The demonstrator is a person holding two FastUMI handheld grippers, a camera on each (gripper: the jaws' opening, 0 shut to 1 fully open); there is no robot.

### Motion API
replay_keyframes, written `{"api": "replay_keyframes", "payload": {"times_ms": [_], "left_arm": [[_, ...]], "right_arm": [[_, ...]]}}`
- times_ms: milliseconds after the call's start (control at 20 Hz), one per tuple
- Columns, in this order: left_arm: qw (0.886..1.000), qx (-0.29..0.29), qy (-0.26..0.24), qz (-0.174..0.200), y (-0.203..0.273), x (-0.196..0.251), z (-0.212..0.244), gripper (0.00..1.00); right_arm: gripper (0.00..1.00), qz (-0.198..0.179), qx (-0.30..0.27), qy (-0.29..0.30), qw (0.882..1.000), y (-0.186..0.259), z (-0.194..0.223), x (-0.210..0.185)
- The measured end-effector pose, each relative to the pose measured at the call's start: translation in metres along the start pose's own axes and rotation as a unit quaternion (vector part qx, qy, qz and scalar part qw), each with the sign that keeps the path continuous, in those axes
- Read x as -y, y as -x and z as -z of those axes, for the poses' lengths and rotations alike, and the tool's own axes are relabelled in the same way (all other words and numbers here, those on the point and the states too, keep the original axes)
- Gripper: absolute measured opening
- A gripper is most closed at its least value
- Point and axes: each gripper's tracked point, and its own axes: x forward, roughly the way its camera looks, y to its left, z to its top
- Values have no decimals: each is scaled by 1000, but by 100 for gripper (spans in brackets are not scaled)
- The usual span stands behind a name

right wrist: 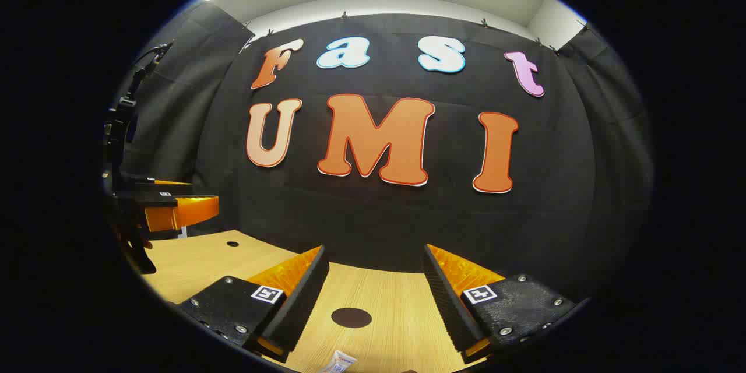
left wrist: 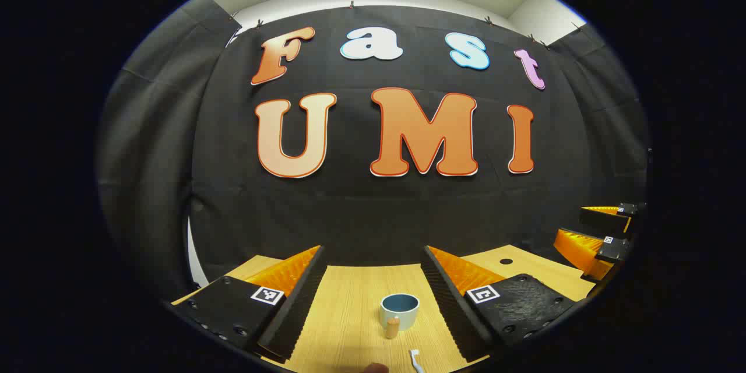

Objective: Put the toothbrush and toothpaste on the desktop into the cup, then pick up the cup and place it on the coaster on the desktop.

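Observation:
In the left gripper view a pale blue cup [left wrist: 400, 310] stands upright on the wooden desktop [left wrist: 349, 315], between the spread fingers of my open left gripper [left wrist: 373, 303]. A small brown stub [left wrist: 392, 327] rises just in front of the cup. The white head of the toothbrush [left wrist: 416, 359] lies nearer, at the bottom edge. In the right gripper view a dark round coaster [right wrist: 351, 317] lies flat between the fingers of my open right gripper [right wrist: 373, 303]. The end of the toothpaste tube [right wrist: 337, 362] peeks in at the bottom. Nothing is held.
The other gripper [left wrist: 603, 236] hangs at the far right in the left gripper view, and the left one [right wrist: 166, 210] at the far left in the right gripper view. A small dark hole [left wrist: 506, 261] marks the desktop. The black cloth wall stands close behind the desk.

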Motion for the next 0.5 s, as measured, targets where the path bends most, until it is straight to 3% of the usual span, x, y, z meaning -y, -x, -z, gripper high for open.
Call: {"api": "replay_keyframes", "payload": {"times_ms": [500], "left_arm": [[1000, 21, -7, -2, 1, 9, -25, 98]], "right_arm": [[96, 7, -12, -7, 1000, 0, -4, 11]]}}
